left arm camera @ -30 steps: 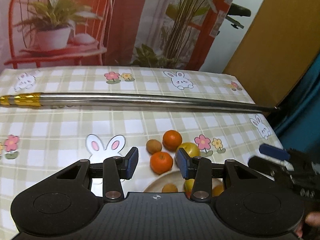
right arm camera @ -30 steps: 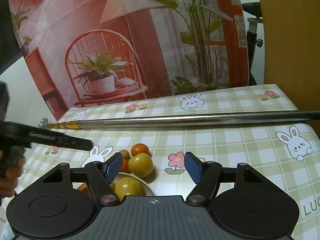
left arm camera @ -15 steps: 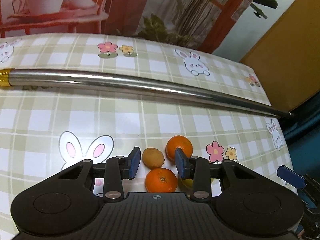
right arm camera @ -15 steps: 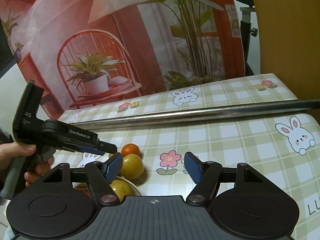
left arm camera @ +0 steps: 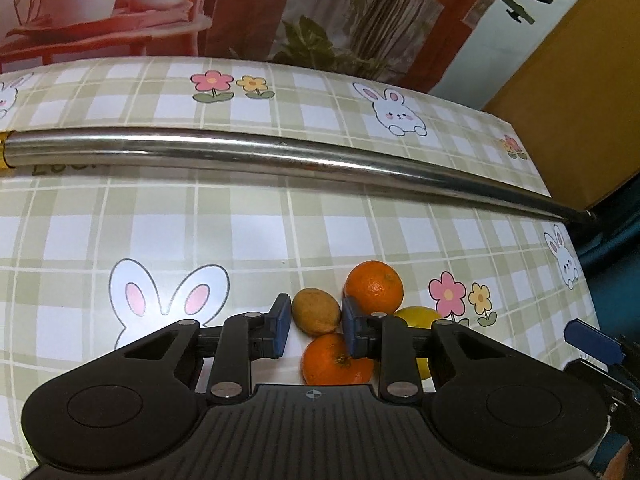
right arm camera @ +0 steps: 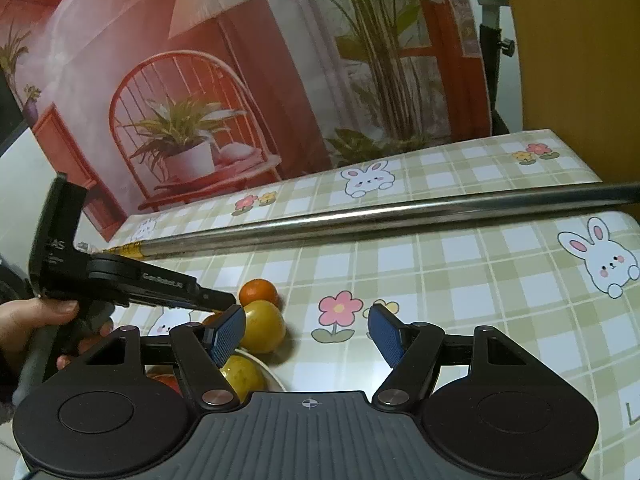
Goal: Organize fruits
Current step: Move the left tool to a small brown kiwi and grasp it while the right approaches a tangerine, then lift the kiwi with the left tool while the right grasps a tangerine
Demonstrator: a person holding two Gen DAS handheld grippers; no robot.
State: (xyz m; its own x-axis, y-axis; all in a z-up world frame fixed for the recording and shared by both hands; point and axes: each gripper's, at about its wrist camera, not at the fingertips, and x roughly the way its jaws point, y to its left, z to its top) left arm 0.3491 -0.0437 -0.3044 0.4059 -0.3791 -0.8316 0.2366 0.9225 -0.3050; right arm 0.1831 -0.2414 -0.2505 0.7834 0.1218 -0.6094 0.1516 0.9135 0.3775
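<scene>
- Left wrist view: left gripper (left arm camera: 312, 330) low centre of frame, fingers spread but narrowed around a small brown-yellow fruit (left arm camera: 316, 311); pads flank it on both sides, contact not clear, so not yet a pinch.
- Brown-yellow fruit is oval, long axis roughly left-right across the frame, lying on the checked tablecloth (left arm camera: 160, 208).
- Near orange (left arm camera: 334, 362) sits just below it, stem dimple facing the camera; far orange (left arm camera: 374, 286) up-right, just beside; yellow fruit (left arm camera: 420, 316) mostly hidden behind the right finger.
- Steel pole (left arm camera: 280, 154) runs across the mid-upper frame, well apart from the fruit.
- Right wrist view: right gripper (right arm camera: 306, 334) lower centre, fingers wide apart, holding nothing, over bare cloth near a flower print.
- Left of centre: yellow fruit, far orange behind it; a white plate (right arm camera: 266, 368) at lower left with a yellow-green fruit (right arm camera: 242, 378) on it. A hand (right arm camera: 36, 320) holds the other tool at the left edge.
- Judgement: fruit looks light, firm, round, likely to roll or squirt out; best gripped across the short width at its middle, with gentle squeeze. Neighbours are crowded, may get nudged.
</scene>
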